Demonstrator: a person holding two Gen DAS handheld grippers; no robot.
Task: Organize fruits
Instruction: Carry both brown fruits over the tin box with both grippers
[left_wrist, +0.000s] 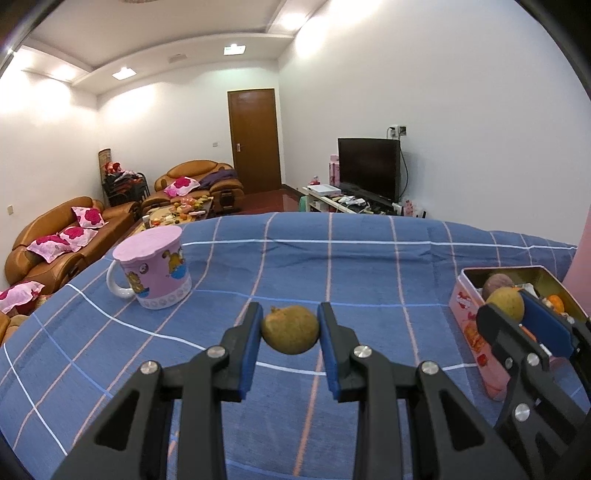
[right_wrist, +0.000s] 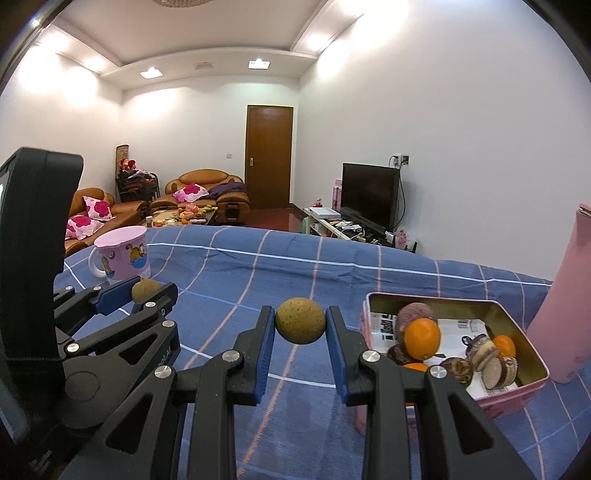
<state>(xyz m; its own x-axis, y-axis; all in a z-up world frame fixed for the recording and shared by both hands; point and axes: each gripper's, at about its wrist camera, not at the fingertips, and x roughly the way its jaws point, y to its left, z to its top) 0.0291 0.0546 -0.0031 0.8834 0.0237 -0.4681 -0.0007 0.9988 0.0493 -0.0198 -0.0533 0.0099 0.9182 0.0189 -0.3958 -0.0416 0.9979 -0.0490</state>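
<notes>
Both grippers, left gripper (left_wrist: 290, 328) and right gripper (right_wrist: 300, 326), each pinch a brownish-green fruit aloft, likely bound for the pink tin (right_wrist: 517, 397) of oranges (right_wrist: 422, 339).

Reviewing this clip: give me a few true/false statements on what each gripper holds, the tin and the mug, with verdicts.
1. The left gripper holds a brownish-green fruit. True.
2. The right gripper is open and holds nothing. False: it is shut on a second round fruit.
3. The pink tin is closed. False: it is open, with oranges and other fruit inside.
4. The pink mug has a lid on. True.
</notes>
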